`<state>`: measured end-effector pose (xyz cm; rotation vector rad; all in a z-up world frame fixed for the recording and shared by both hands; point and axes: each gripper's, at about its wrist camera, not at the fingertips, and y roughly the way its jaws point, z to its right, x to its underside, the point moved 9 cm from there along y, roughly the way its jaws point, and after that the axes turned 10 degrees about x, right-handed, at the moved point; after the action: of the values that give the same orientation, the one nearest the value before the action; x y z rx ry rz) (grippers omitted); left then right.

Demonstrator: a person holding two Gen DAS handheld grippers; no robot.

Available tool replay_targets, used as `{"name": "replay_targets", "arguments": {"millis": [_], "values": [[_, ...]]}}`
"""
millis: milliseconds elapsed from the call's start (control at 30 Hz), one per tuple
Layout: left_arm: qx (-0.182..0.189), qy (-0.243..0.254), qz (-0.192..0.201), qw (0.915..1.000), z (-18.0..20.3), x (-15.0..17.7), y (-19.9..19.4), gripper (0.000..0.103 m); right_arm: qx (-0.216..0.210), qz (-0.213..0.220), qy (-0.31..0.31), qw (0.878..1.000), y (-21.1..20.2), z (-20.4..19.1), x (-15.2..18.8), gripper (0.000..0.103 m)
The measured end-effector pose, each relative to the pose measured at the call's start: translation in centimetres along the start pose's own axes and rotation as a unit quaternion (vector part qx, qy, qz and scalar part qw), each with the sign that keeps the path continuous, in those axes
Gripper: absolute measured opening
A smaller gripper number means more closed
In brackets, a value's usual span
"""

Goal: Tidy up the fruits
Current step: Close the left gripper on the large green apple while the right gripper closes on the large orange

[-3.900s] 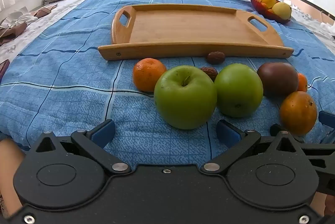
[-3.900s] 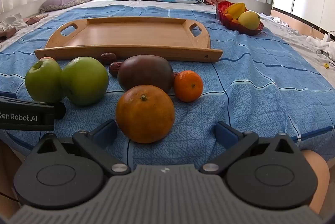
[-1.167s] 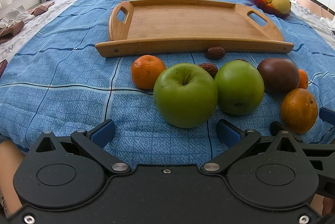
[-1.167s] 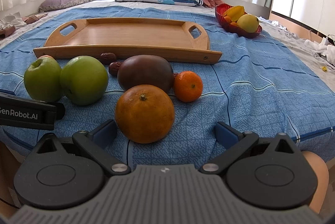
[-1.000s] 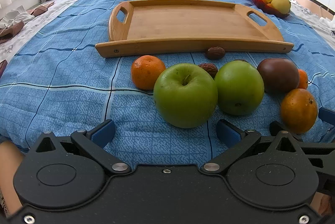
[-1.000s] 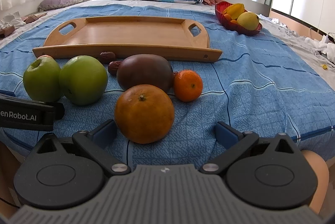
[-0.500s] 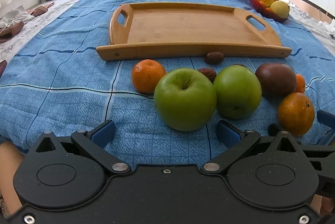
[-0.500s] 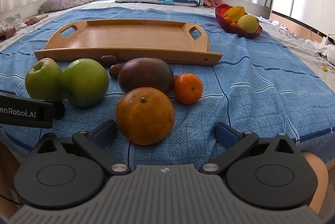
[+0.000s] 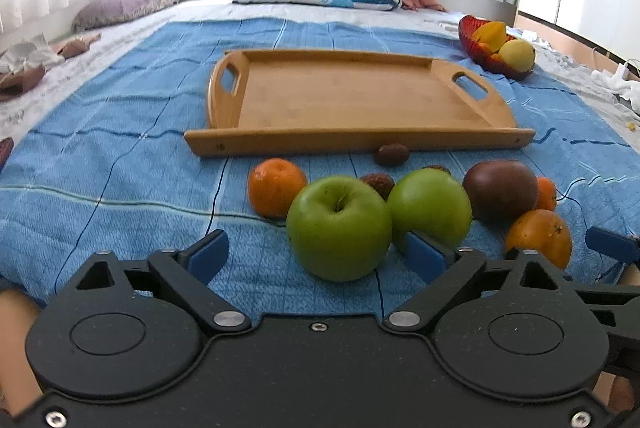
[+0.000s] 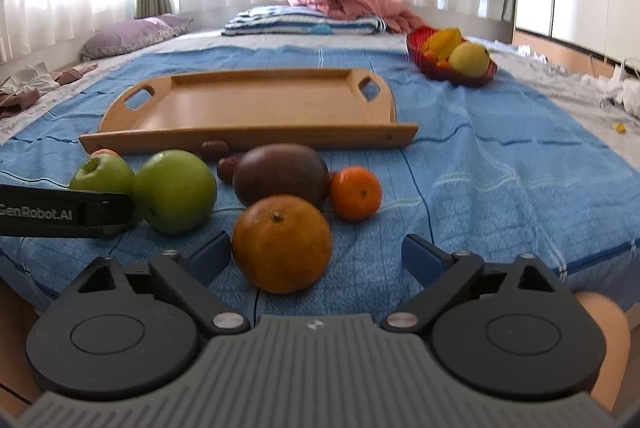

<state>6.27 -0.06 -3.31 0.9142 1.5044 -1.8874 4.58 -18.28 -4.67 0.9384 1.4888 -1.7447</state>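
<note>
Dates [image 9: 392, 153] sit half hidden behind two green apples [image 9: 339, 227] near the empty wooden tray [image 9: 352, 100], while left gripper [image 9: 316, 255] and right gripper [image 10: 316, 256] both gape, released.

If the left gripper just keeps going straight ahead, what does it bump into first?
Most likely the nearest green apple. The left gripper has its jaws open, and that apple sits right ahead, just right of centre between them. The second green apple lies farther right. Depth is hard to judge here.
</note>
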Motion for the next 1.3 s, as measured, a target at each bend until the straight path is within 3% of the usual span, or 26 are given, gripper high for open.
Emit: {"name": "replay_targets", "arguments": {"millis": [300,733,1300], "values": [[0.015,0.006,0.019,0.9997,0.8,0.2,-0.4,0.077,-0.011,0.035,-0.022,0.999,-1.1,-1.1,-0.4,0.08],[0.024,-0.007,0.015,0.9996,1.0,0.6,-0.1,0.063,-0.024,0.031,-0.009,0.999,-1.4,-1.3,-0.1,0.067],[0.017,-0.019,0.015,0.9996,0.7,0.7,0.6,0.061,-0.023,0.018,-0.003,1.0,-0.9,-1.5,0.3,0.063]]}}
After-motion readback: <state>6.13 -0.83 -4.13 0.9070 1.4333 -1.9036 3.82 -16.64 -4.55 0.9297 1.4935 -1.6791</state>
